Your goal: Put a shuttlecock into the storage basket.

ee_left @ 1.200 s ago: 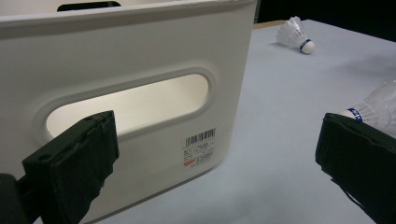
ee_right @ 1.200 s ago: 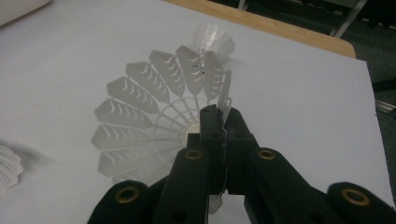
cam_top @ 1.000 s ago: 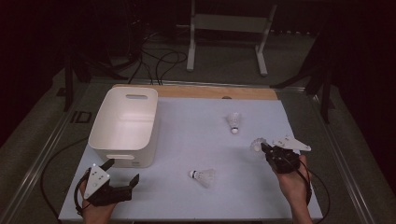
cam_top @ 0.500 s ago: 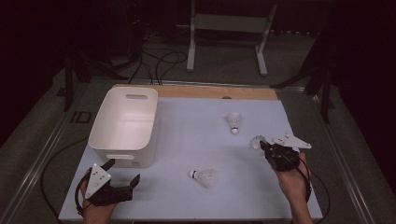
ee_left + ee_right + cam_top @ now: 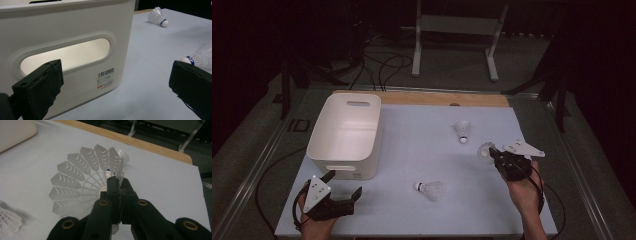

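Right gripper [image 5: 492, 152] jaws clenched on white plastic shuttlecock [image 5: 485, 150] near table [image 5: 412, 145] right edge; left gripper [image 5: 344, 187] jaws released, beside white plastic bin [image 5: 343, 142].

The pale blue rectangular table top [image 5: 412, 150] stood in a dim room. Behind its far wooden edge strip [image 5: 432, 98], black cables [image 5: 382, 65] lay on the grey floor [image 5: 452, 80] near a white metal stand [image 5: 457, 30].

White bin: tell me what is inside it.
The white bin looks empty in the high view: bare floor and far wall, no shuttlecock. Its near wall hides the strip of floor just behind it. Through the handle slot, the left gripper view shows bare wall.
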A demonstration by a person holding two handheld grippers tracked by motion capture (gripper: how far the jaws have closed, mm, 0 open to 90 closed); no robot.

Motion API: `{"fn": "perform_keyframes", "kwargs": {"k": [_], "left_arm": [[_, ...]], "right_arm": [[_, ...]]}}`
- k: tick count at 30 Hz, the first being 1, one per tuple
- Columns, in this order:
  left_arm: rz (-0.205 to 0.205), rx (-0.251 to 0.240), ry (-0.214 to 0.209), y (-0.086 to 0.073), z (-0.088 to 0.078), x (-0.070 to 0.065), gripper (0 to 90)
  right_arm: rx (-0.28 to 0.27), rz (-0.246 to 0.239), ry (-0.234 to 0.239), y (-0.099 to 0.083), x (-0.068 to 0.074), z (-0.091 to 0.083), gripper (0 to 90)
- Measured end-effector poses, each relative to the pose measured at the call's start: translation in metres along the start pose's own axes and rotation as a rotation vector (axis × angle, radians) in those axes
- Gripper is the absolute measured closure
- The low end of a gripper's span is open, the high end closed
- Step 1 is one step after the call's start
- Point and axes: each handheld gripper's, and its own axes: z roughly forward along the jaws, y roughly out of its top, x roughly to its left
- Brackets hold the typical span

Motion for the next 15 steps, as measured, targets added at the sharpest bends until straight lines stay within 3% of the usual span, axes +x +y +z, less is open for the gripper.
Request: {"fn": "perform_keyframes", "kwargs": {"k": [15], "left_arm": [[0.0, -0.003, 0.0, 0.0, 0.0, 0.0, 0.0]], "right_arm": [[-0.014, -0.019, 0.004, 0.011, 0.003, 0.002, 88.9]]}}
